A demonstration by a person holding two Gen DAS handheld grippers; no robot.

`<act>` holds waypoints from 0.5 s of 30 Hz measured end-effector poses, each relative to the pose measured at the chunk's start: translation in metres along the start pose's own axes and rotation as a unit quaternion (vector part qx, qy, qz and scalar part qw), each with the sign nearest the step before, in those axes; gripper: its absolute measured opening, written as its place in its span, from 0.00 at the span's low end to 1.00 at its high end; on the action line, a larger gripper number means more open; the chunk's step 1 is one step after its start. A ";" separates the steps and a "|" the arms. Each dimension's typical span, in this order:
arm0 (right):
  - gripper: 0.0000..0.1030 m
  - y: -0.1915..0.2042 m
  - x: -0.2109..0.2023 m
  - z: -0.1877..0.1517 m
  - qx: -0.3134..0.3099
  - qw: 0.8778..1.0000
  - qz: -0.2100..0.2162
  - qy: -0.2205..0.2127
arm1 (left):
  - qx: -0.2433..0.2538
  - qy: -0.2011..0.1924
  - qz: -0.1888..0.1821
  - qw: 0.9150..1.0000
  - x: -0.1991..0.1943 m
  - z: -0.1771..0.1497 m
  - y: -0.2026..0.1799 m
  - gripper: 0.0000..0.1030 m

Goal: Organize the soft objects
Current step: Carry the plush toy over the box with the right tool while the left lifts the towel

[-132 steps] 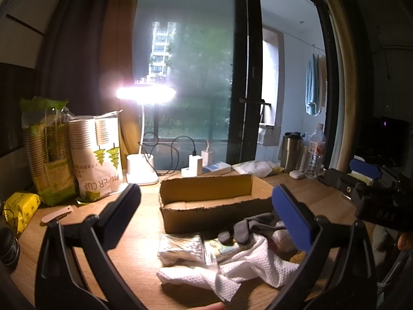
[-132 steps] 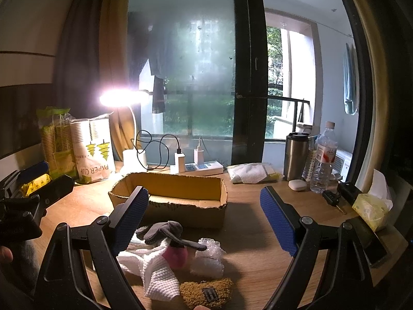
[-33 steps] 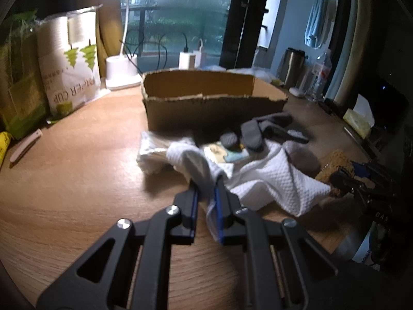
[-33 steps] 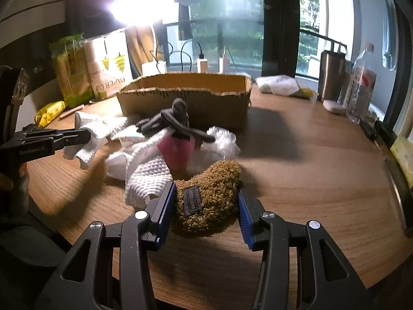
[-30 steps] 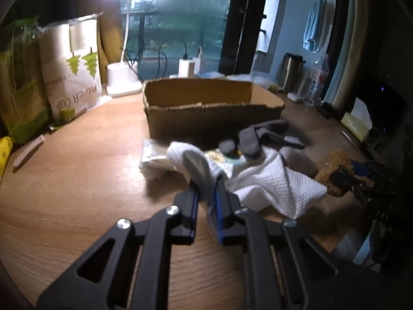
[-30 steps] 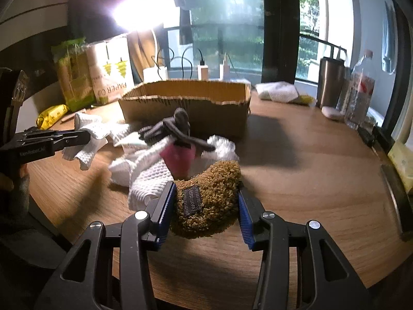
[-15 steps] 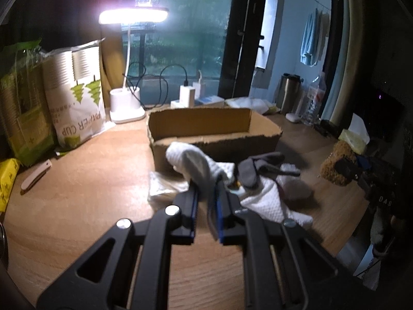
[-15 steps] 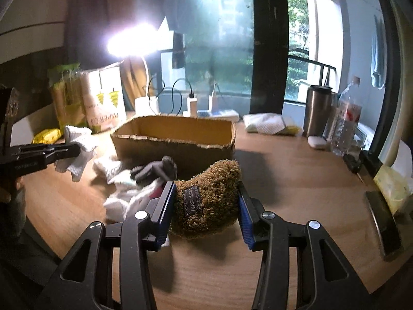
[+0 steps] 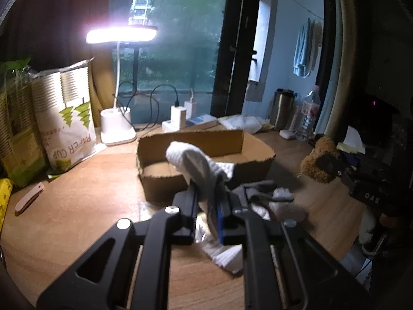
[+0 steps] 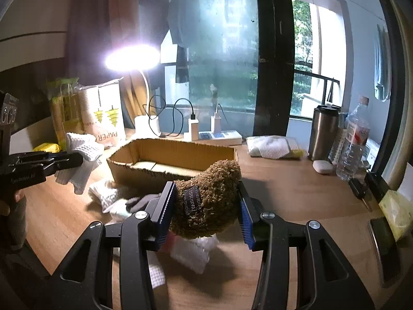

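Note:
My left gripper (image 9: 206, 201) is shut on a white waffle cloth (image 9: 191, 162) and holds it above the table, just in front of the open cardboard box (image 9: 160, 183). The cloth also shows in the right wrist view (image 10: 82, 144). My right gripper (image 10: 205, 206) is shut on a brown fuzzy plush (image 10: 206, 201) with a dark label, held above the table in front of the box (image 10: 144, 173). The plush shows at the right of the left wrist view (image 9: 317, 165). Dark grey gloves (image 9: 260, 188) and white cloths (image 10: 108, 193) lie on the table below.
A lit desk lamp (image 9: 118, 131), paper cup bags (image 9: 69, 121) and chargers (image 9: 178, 118) stand behind the box. A steel tumbler (image 10: 324, 134), water bottle (image 10: 353, 144), folded cloth pack (image 10: 273, 146), tissue pack (image 10: 395, 211) and phone (image 10: 384, 242) are at the right.
Both grippers have risen and moved toward the box. The white cloth and the brown plush have come up off the pile with them.

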State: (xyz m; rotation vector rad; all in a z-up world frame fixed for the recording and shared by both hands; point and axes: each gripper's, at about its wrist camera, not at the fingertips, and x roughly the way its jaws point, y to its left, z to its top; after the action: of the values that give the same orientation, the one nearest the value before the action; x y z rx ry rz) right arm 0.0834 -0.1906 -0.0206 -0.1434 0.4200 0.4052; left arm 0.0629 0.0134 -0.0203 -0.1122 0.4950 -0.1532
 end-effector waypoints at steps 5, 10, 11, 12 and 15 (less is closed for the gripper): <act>0.46 -0.002 0.009 0.012 -0.009 1.000 0.005 -0.010 | 0.004 -0.026 -0.006 1.000 0.000 0.015 -0.004 0.11; 0.46 -0.001 0.015 0.024 -0.023 0.999 0.006 -0.024 | 0.009 -0.061 -0.014 0.998 -0.003 0.034 -0.011 0.11; 0.46 0.000 0.016 0.027 -0.024 0.999 0.007 -0.028 | 0.009 -0.065 -0.016 0.998 -0.003 0.037 -0.011 0.11; 0.46 0.001 0.018 0.030 -0.026 0.999 0.007 -0.032 | 0.008 -0.067 -0.018 0.998 -0.002 0.039 -0.011 0.11; 0.46 0.002 0.022 0.038 -0.029 0.999 0.009 -0.041 | 0.000 -0.072 -0.029 0.997 0.004 0.047 -0.012 0.11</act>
State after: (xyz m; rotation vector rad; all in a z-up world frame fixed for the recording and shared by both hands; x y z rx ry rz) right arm 0.1148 -0.1729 0.0046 -0.1791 0.3291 0.4398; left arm 0.0876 0.0044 0.0205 -0.1372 0.3487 -0.1994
